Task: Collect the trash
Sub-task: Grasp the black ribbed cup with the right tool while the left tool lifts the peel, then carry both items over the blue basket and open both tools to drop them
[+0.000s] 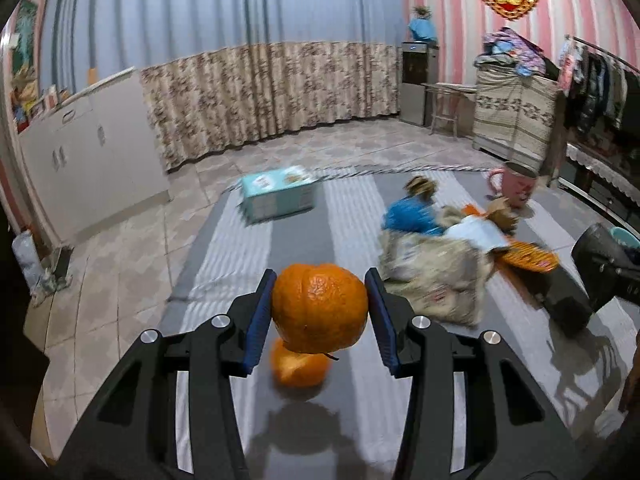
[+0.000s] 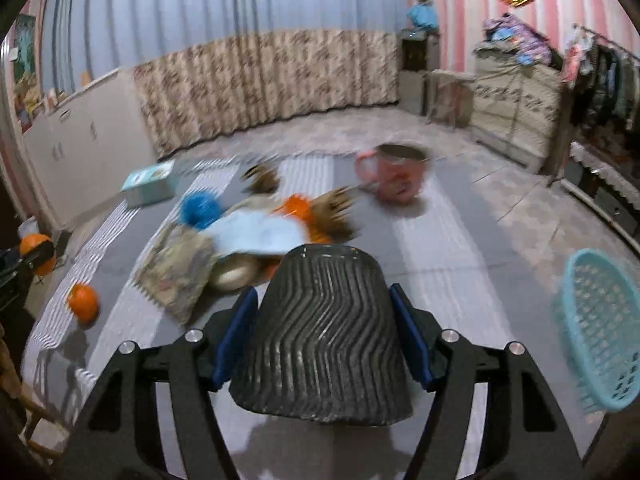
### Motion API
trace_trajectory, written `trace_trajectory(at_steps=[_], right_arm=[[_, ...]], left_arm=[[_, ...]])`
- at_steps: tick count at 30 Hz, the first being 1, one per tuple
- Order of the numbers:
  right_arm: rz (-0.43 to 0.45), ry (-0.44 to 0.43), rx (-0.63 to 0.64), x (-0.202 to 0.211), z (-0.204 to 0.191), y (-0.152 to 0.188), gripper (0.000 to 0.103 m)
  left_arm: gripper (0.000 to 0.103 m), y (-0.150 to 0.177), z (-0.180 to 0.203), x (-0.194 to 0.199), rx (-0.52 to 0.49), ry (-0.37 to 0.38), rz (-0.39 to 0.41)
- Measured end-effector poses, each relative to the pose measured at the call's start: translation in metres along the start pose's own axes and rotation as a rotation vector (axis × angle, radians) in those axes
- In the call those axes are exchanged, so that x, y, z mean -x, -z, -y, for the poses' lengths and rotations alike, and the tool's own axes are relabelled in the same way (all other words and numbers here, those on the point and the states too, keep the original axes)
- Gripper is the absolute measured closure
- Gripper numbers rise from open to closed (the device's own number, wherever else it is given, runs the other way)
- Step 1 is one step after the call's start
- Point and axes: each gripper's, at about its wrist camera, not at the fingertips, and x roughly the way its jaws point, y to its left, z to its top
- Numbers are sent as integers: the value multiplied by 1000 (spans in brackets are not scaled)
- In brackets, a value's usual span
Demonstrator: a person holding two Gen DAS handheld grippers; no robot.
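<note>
1. Trash lay heaped mid-counter: crumpled wrappers (image 1: 434, 276), a blue wad (image 1: 412, 216) and white paper (image 1: 478, 234).
2. The left claw (image 1: 319, 306) was clenched on an orange peel (image 1: 319, 308), lifted above the striped counter (image 1: 304, 232).
3. A second peel (image 1: 298, 368) lay on the counter directly beneath.
4. The right claw (image 2: 324, 326) gripped a black ribbed bin (image 2: 324, 328) by its sides.
5. A pink mug (image 2: 394, 176) stood behind the heap; a teal basket (image 2: 600, 332) sat far right.
</note>
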Motion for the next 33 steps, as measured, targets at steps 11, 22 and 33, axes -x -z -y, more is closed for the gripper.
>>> trace_trajectory(at_steps=[11, 22, 33], right_arm=[[123, 238, -142, 47, 165, -16, 37], [150, 396, -271, 65, 280, 1, 37], [108, 457, -368, 66, 341, 24, 37]], left_arm=[[59, -40, 137, -6, -88, 167, 55], [59, -57, 294, -27, -177, 388, 54], [59, -34, 454, -34, -300, 606, 1]])
